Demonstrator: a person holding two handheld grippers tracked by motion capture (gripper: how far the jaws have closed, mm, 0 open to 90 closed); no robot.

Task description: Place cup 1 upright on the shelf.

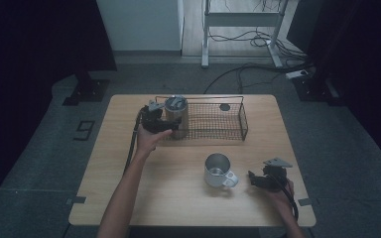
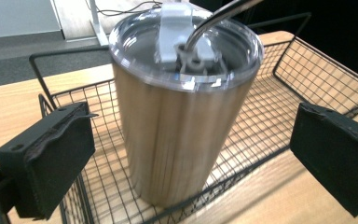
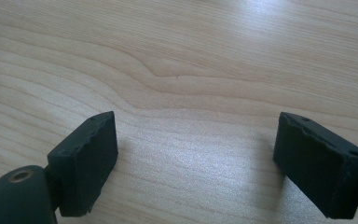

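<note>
A steel tumbler (image 1: pixel 175 115) with a clear lid and a metal straw stands upright in the left end of a black wire basket (image 1: pixel 243 120). My left gripper (image 1: pixel 167 127) is open at the basket's near left corner. In the left gripper view its jaws stand wide on either side of the tumbler (image 2: pixel 182 126), with a gap on each side, and the left gripper (image 2: pixel 191 158) touches nothing. My right gripper (image 1: pixel 254 179) hovers low over the table at the front right, open, with bare wood between its fingers (image 3: pixel 88 158).
A steel mug (image 1: pixel 217 169) with a handle stands on the wooden table (image 1: pixel 178 203) just left of the right gripper. A small dark round object (image 1: pixel 224 107) lies in the basket's far right part. Cables and a desk frame (image 1: pixel 240 29) are on the floor beyond.
</note>
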